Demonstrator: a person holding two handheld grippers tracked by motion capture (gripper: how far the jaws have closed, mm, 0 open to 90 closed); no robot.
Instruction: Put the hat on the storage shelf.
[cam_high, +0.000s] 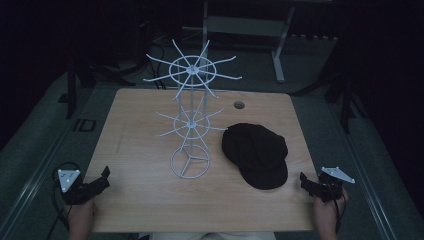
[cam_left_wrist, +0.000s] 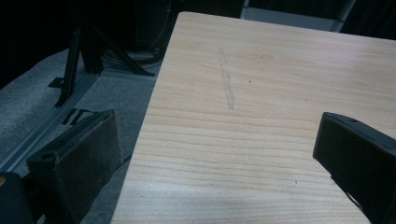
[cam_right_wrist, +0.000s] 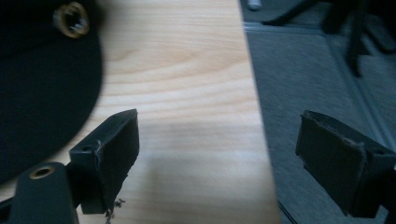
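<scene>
**Both grippers wait wide open at the table's near corners**

A white wire rack with two tiers of radiating hooks stands upright near the middle of the wooden table. Just beside its round base, toward the person's right, a black cap lies flat on the tabletop, with its brim toward the near edge.

The left gripper sits at the near left corner, its jaws spread wide and holding nothing; in the left gripper view one jaw hangs over the floor and the other over the wood.

The right gripper sits at the near right corner, likewise wide open and empty. In the right gripper view the cap lies close beside one jaw.
</scene>
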